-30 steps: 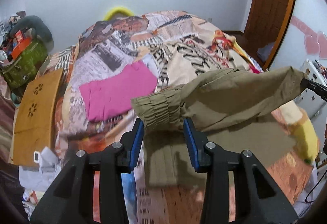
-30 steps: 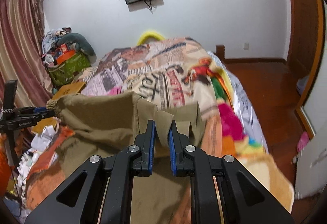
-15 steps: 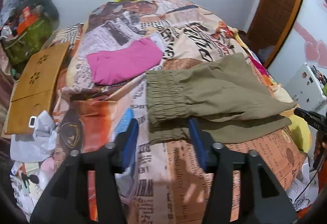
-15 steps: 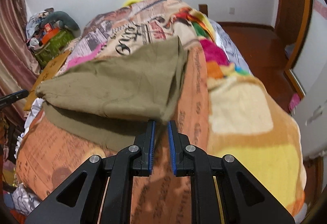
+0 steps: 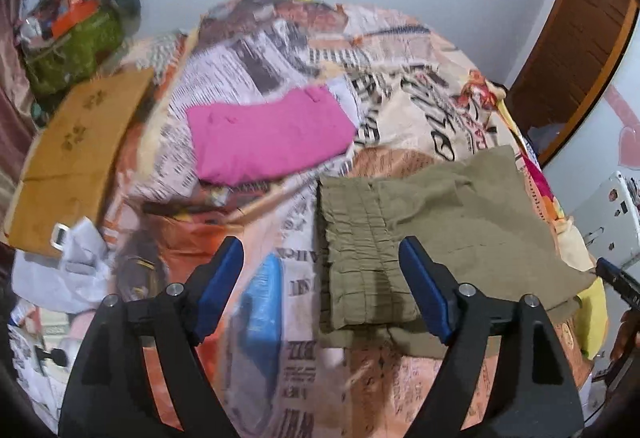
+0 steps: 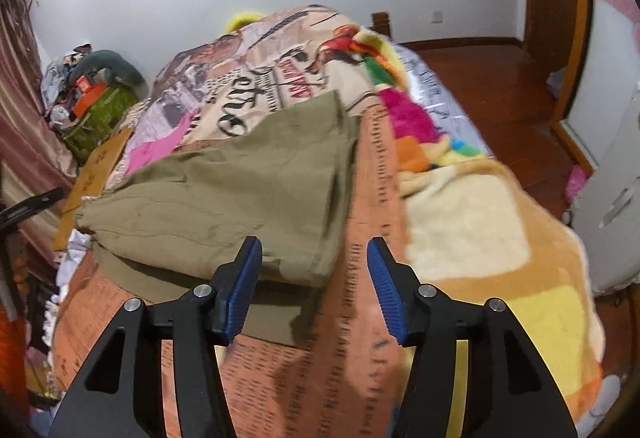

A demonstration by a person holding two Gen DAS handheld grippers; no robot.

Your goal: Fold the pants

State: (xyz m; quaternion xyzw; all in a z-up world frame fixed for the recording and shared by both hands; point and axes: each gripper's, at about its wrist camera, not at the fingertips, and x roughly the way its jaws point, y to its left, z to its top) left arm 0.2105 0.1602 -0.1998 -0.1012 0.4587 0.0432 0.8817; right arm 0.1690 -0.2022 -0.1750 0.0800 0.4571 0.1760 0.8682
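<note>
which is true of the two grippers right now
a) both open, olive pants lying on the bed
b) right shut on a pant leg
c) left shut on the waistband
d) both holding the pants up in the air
a: the left gripper and the right gripper both have their jaws spread with nothing between them, and the olive pants lie folded on the bed.

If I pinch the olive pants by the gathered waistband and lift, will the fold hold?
Probably not: the olive pants look thin and creased, so they should drape. The gathered waistband seems thicker and grippable. The printed blanket may drag them.
</note>
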